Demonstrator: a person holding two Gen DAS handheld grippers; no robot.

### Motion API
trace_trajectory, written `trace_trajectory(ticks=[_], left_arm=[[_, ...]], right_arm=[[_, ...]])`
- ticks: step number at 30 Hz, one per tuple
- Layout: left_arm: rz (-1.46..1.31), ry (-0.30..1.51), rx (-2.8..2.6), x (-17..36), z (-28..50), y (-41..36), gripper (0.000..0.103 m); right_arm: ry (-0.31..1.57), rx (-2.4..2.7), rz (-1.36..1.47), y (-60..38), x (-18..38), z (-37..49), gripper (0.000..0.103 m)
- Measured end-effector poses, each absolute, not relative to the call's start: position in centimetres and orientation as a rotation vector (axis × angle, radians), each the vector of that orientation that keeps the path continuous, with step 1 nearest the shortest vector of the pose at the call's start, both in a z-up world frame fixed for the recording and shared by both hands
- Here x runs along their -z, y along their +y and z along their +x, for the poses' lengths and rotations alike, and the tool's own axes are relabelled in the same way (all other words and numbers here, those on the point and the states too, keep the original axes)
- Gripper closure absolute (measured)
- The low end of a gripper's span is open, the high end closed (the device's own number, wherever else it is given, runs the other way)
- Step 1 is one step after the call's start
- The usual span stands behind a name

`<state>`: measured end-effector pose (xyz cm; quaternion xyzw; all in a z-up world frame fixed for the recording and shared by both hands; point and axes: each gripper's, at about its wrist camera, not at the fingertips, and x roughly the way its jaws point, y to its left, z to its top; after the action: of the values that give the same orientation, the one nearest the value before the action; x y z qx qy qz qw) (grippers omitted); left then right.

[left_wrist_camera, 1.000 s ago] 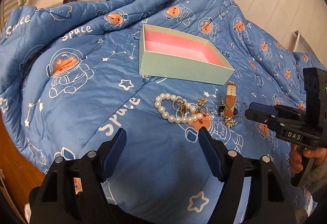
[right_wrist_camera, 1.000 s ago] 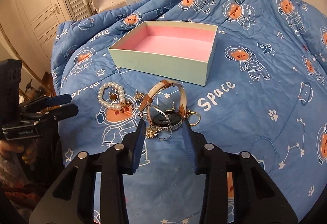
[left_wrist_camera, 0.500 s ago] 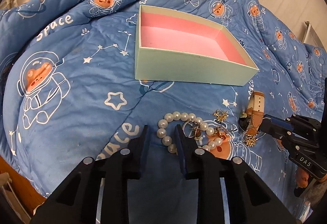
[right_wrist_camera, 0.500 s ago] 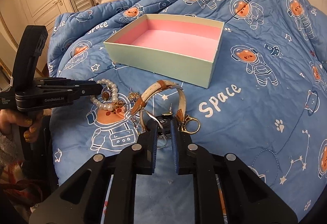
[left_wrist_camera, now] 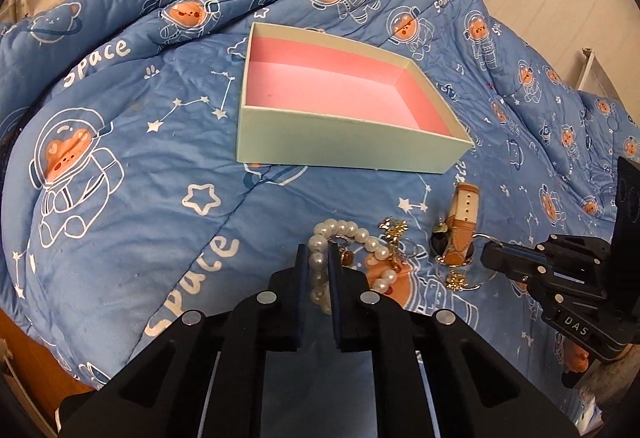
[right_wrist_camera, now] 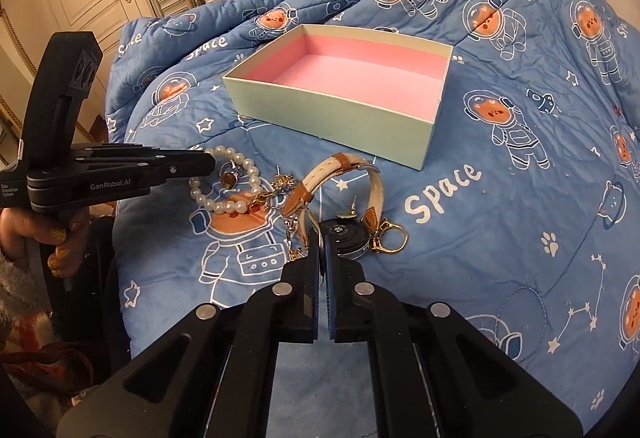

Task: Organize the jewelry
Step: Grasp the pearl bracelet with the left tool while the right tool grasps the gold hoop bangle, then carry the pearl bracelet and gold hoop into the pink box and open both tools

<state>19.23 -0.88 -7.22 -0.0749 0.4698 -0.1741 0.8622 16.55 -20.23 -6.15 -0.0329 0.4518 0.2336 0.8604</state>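
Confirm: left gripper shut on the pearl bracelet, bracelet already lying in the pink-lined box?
Not quite. The left gripper is shut on the pearl bracelet, but the bracelet lies on the blue quilt in front of the box, whose pink floor is bare. The left wrist view shows it.

Both grippers' jaws nearly closed.

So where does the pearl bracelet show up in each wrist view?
Left wrist view: pearl bracelet low centre, its near side pinched between the left gripper fingers.
Right wrist view: pearl bracelet left of centre, at the tip of the left gripper.
Shared landmark: the pink-lined box, lying beyond the bracelet in both.
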Motion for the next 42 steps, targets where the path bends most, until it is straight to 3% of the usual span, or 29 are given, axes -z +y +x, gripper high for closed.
trace_trajectory(ticks=[26,42], left_arm=[[-0.059,0.801,0.521,-2.4,16.2,-3.2,0.094],[-0.023,0.791,0.460,-4.0,25.5,-3.9,0.094]], right_arm=[[0.824,-0.640,-0.102,-17.9,-3.5,14.9,0.100],[0.864,-0.501,-0.003,-19.7,-3.2,27.5,0.100]])
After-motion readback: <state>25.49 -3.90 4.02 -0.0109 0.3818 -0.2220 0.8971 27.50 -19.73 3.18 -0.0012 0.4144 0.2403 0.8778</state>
